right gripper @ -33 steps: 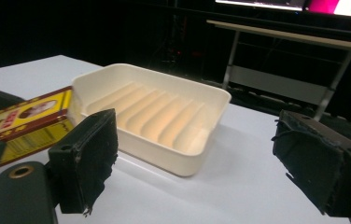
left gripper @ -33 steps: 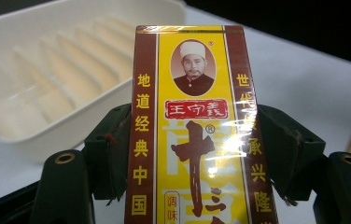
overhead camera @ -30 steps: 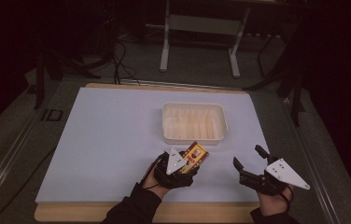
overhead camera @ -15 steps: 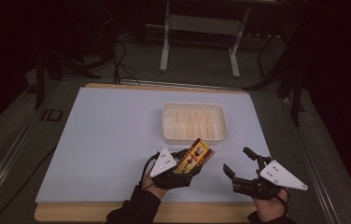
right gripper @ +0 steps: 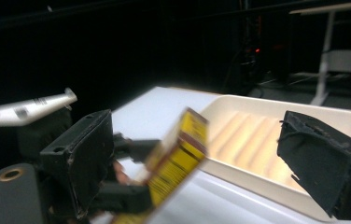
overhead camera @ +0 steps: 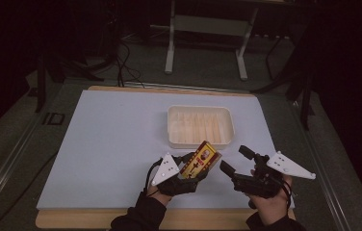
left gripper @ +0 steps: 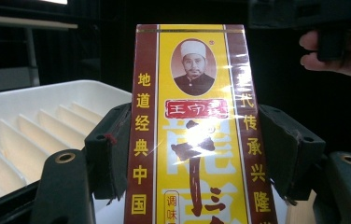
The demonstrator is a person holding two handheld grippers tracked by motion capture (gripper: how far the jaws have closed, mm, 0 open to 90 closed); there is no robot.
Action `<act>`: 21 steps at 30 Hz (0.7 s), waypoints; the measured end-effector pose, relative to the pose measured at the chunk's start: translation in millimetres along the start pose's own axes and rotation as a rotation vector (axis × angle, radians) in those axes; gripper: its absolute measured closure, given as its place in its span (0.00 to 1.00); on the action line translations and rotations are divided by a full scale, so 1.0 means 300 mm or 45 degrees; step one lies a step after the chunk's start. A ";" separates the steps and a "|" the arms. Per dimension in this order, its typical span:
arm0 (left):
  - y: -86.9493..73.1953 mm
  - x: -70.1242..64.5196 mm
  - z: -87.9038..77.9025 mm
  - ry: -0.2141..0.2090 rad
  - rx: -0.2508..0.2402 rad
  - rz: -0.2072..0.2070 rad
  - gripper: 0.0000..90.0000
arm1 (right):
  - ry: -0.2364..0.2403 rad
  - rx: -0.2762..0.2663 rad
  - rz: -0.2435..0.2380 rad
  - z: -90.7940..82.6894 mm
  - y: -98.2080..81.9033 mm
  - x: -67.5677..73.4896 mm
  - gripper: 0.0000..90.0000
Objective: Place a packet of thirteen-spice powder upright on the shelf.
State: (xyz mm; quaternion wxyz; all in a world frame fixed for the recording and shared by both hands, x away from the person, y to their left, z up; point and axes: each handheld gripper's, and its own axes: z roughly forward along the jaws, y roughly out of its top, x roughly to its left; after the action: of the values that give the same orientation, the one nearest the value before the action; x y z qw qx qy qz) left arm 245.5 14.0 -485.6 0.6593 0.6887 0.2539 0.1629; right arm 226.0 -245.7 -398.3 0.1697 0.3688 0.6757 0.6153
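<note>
Our right gripper (right gripper: 211, 163) with its 2 black jaws spread wide, between them our left gripper (right gripper: 117, 196) clamping a tilted yellow box (right gripper: 178, 154), ribbed cream tray (right gripper: 257, 135) on the white table (right gripper: 164, 105) behind

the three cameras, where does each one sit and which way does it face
High view: above the person's side, facing forward and down on the table; both hands show, left claw, right claw.
Left gripper view: on the left claw, facing along its jaws shut on the yellow box.
Right gripper view: on the right claw, jaws open, facing the box and left claw.
All share the box and white tray.
</note>
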 end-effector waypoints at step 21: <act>-0.006 -0.022 -0.009 0.029 -0.175 0.070 0.37 | -0.010 0.035 0.285 0.164 -0.038 0.034 0.41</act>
State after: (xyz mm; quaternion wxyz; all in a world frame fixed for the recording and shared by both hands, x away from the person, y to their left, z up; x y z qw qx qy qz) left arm 238.5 12.5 -486.5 0.6973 0.6466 0.2306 0.2060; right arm 249.7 -203.3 -415.9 0.0977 0.4466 0.6380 0.6197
